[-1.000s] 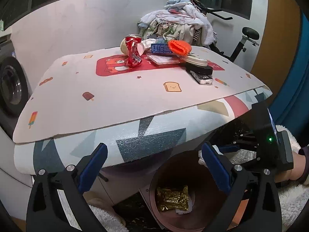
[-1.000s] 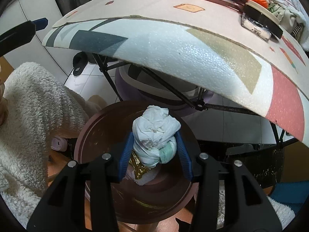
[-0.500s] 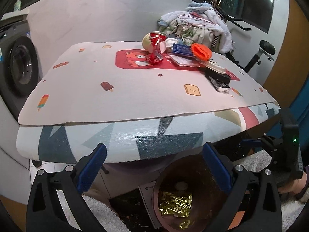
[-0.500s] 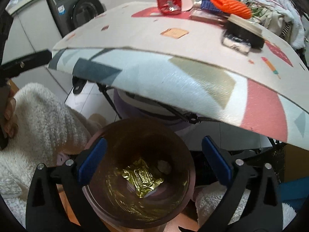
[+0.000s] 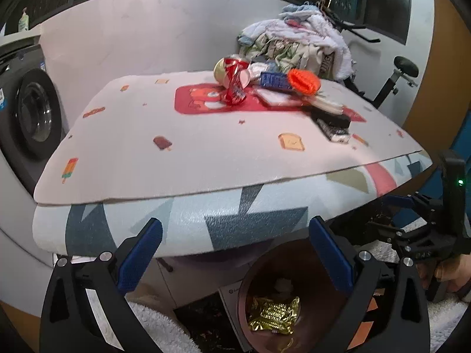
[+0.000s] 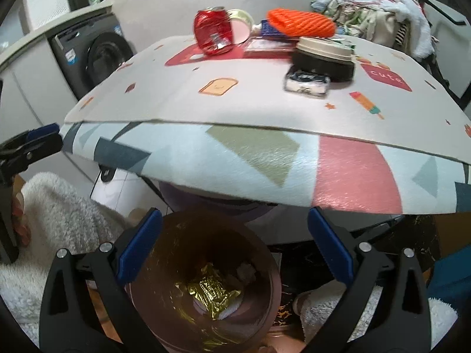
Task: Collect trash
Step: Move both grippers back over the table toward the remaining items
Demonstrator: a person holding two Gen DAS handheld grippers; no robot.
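A brown bin (image 6: 176, 247) stands on the floor below the table's front edge, with a gold wrapper (image 6: 210, 294) and a bit of white tissue inside. My right gripper (image 6: 234, 244) hangs open above the bin's mouth with nothing between its fingers. My left gripper (image 5: 235, 253) is open too and empty, just in front of the table edge, with the bin (image 5: 294, 259) below it to the right. On the table lie a crushed red can (image 5: 235, 83), an orange mesh piece (image 5: 303, 81) and a small black-and-white packet (image 5: 334, 129).
The patterned mat (image 5: 206, 147) overhangs the table front. A pile of laundry (image 5: 297, 44) sits behind it, a washing machine (image 5: 29, 114) to the left, an exercise bike (image 5: 397, 79) at the right. A round tin (image 6: 323, 56) and blue box (image 5: 273, 81) lie on the table.
The right gripper opened and the white tissue wad dropped into the bin; the gripper then rose and tilted toward the tabletop. The left gripper barely moved.
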